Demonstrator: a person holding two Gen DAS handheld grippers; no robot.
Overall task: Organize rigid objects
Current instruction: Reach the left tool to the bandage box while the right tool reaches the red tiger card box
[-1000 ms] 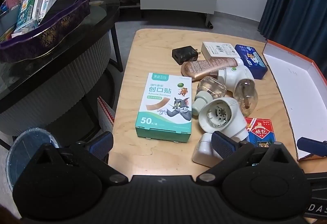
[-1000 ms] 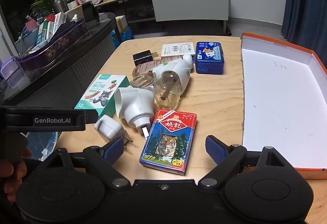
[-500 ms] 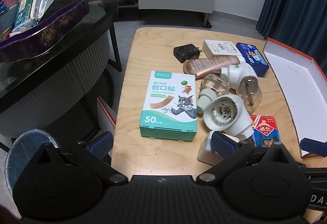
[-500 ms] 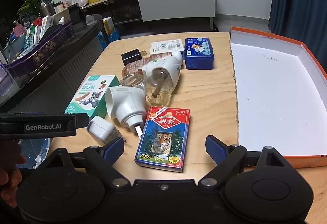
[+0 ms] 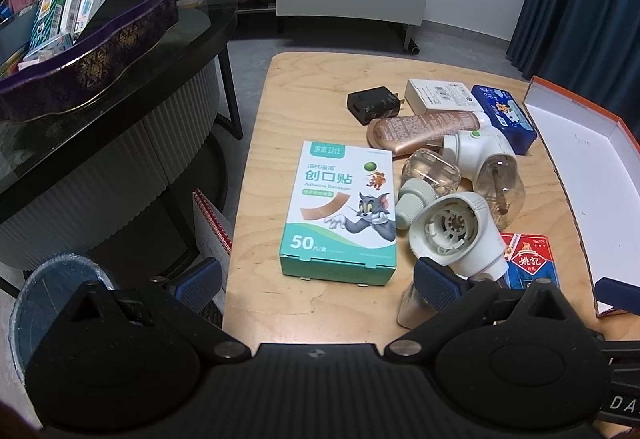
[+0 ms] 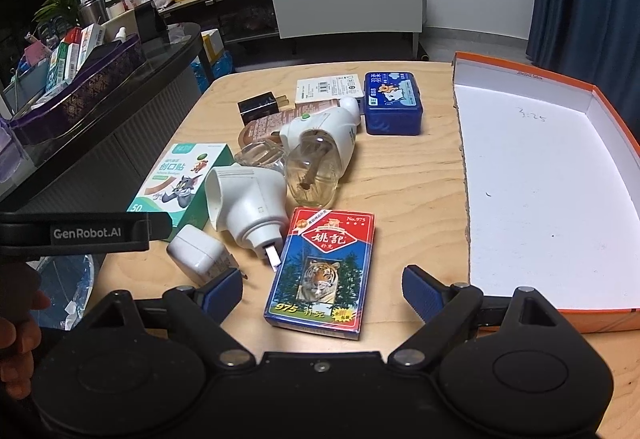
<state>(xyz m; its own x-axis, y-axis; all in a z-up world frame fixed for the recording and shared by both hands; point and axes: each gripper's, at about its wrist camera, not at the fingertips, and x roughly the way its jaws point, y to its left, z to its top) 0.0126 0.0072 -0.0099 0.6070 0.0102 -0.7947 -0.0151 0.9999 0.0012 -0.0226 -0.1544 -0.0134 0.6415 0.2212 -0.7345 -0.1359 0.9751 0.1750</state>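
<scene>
A pile of small objects lies on the wooden table [image 5: 304, 79]. A teal bandage box [image 5: 340, 211] lies just ahead of my open, empty left gripper [image 5: 316, 283]. A red-and-blue card pack with a tiger [image 6: 322, 271] lies between the open fingers of my empty right gripper [image 6: 322, 291]. Beside it are a white plug-in vaporizer [image 6: 248, 203], a small white charger [image 6: 196, 251], a second vaporizer with a clear bottle [image 6: 316, 155], a blue tin [image 6: 392, 103], a bronze tube [image 5: 424, 131], a black adapter [image 5: 372, 105] and a white flat box [image 5: 440, 97]. An orange-rimmed white box lid [image 6: 592, 91] lies at the right.
A dark glass side table [image 5: 120, 87] with a purple tray of boxes [image 5: 88, 51] stands at the left. A blue bin [image 5: 44, 291] sits on the floor by the table's near left corner. A TV cabinet [image 6: 344, 7] lines the far wall.
Both grippers have moved a little forward and lower toward the table, and the objects appear closer. Nothing on the table has moved. Both stay open.
</scene>
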